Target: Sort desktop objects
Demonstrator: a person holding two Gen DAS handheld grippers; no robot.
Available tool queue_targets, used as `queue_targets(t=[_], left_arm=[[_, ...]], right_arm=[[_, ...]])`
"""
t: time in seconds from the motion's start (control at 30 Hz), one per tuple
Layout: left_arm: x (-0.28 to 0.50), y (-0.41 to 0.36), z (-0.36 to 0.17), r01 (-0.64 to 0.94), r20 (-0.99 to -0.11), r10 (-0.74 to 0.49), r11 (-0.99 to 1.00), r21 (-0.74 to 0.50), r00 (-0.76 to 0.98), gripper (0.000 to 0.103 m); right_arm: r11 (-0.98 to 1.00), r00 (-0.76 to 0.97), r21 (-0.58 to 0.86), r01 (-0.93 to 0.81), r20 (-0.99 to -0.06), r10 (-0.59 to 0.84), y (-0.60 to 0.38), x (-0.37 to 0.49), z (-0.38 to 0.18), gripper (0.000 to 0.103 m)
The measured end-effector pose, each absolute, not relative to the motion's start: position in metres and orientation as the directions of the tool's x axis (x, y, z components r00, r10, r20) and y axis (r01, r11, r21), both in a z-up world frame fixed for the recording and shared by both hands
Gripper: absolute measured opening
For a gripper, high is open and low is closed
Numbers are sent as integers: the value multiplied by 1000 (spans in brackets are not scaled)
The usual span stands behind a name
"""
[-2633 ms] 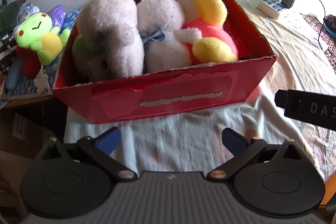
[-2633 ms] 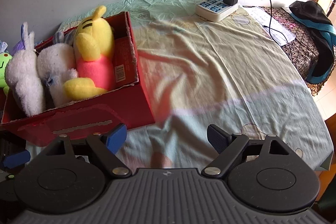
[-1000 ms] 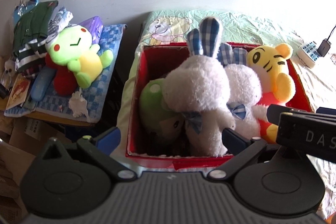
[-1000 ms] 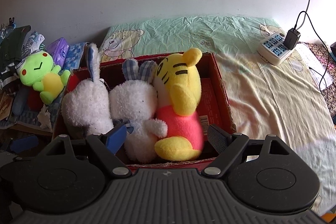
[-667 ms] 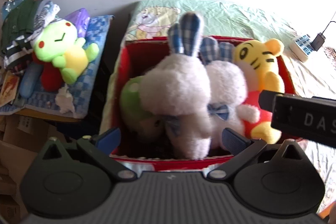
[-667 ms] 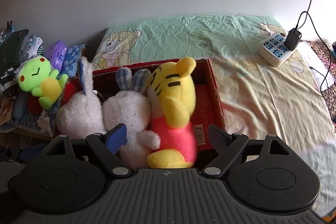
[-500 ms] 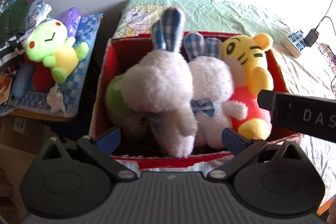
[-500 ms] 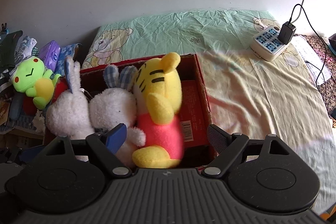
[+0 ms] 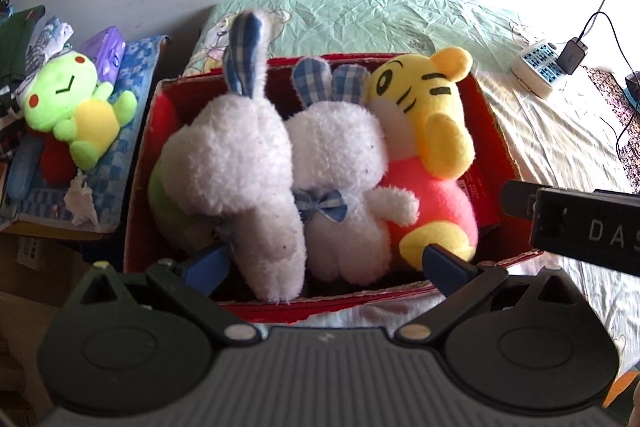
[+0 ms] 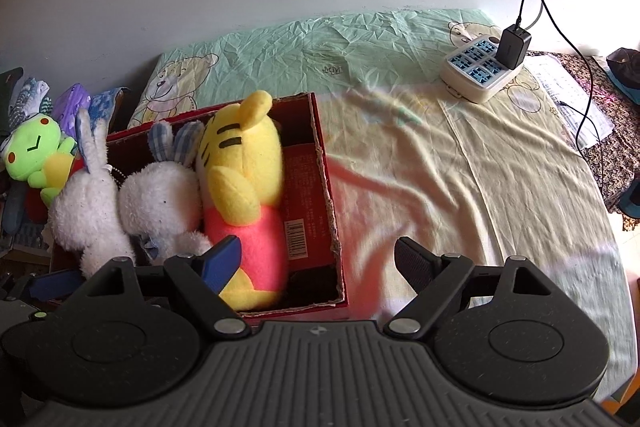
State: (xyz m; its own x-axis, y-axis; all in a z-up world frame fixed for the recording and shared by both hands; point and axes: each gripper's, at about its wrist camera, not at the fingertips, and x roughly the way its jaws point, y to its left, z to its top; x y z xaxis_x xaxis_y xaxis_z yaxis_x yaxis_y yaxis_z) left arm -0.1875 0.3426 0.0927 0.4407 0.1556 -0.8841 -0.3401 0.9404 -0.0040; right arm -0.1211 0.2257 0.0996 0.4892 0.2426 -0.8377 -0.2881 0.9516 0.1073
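Red box (image 9: 494, 131): sits on the sheet-covered table (image 10: 460, 167), at 9 o'clock of the spread; packed with soft toys.
Contents, 9 to 3 o'clock: green toy (image 9: 168, 195), half buried; tall white rabbit (image 9: 240, 163); small white rabbit (image 9: 340, 167) with check bow; yellow tiger (image 9: 432, 131) in pink.
Left gripper (image 9: 324, 261): fingers released, empty, poised over the box's near edge, straddling both rabbits.
Right gripper (image 10: 316, 259): fingers spread, empty, one finger over the tiger.
Handling advice: take one toy only; close on a firm body, not an ear; lift straight up so neighbours stay put.
Outside the box, 9 o'clock: green frog toy (image 9: 76, 107).
At 2 o'clock: power strip (image 10: 478, 75).
Writing: "DAS" on the right gripper body; a barcode label (image 10: 294, 239) inside the box wall, print unreadable.
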Motion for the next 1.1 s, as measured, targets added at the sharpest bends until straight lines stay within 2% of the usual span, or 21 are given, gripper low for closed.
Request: queue_targets(t=[0.57,1.1], left_arm=[[-183,339,91,-352,-871,164,936,-11,462,102],[-191,339,95,-374,-862,192,927,3,469,102]], right_arm=[[954,493,118,-276,-835,245,217,-115,95,86],[948,545,36,-316,-811,212,229,-124,100,86]])
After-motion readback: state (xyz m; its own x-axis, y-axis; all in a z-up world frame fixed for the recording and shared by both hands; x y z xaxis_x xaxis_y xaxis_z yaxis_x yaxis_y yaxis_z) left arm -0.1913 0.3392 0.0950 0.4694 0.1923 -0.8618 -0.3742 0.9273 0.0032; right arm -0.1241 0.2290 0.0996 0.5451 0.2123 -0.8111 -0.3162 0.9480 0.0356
